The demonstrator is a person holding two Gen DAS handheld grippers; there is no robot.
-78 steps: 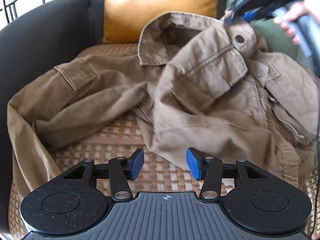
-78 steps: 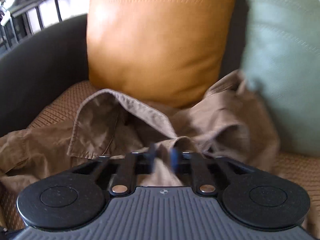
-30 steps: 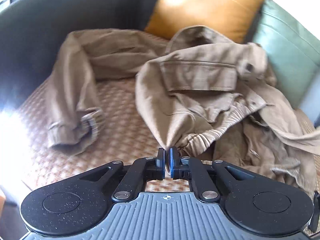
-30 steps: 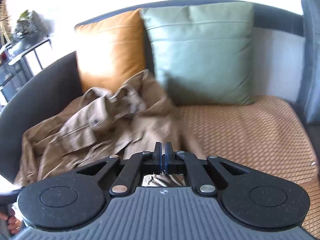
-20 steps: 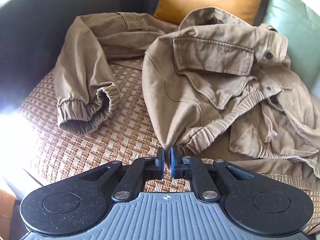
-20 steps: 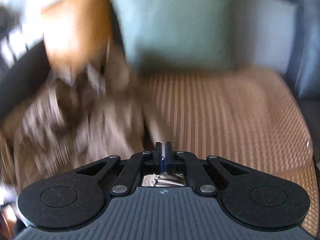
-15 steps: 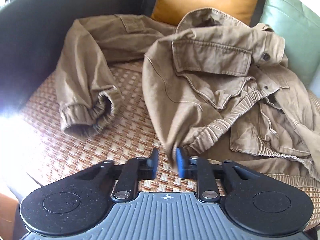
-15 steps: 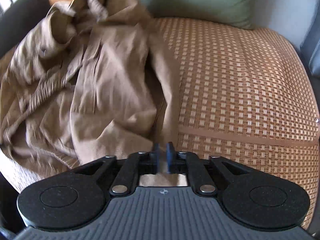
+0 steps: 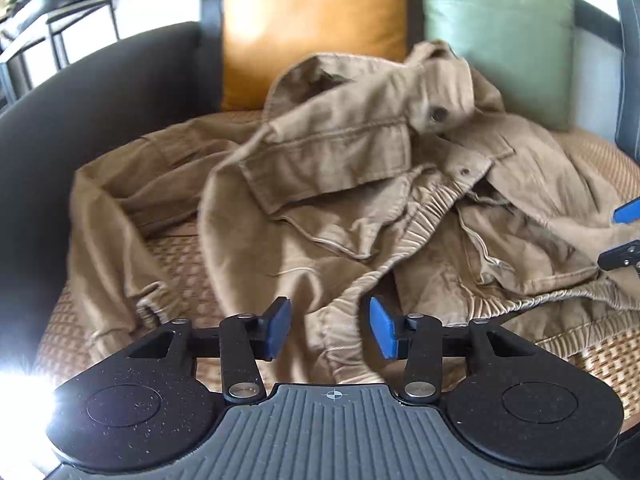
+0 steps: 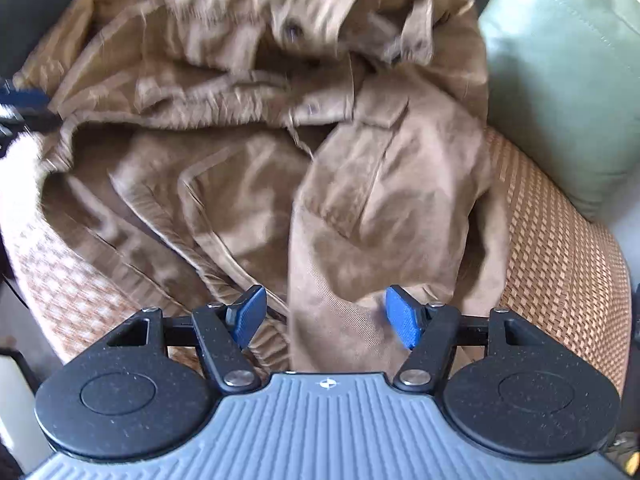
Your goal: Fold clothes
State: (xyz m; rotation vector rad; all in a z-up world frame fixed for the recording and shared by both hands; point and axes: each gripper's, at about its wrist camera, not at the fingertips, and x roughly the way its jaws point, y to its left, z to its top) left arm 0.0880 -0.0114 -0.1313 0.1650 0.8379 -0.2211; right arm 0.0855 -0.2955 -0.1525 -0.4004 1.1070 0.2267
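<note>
Lying crumpled on sofa (image 9: 592, 360): jacket (image 9: 360, 184)

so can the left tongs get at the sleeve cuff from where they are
Probably yes. The left tongs are open, and the sleeve cuff lies just off to their left on the woven seat, with nothing covering it.

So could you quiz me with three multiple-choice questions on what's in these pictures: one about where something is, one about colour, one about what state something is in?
1. Where does the tan jacket lie?
A. on the woven seat mat
B. on a hanger
C. on the floor

2. What colour is the cushion beside the orange cushion?
A. red
B. green
C. white

3. How is the left gripper?
A. shut on a sleeve
B. out of view
C. open

Answers: 1 A, the jacket is spread on the woven seat mat. 2 B, the green cushion stands to its right. 3 C, its blue pads stand apart, clamping nothing.
</note>
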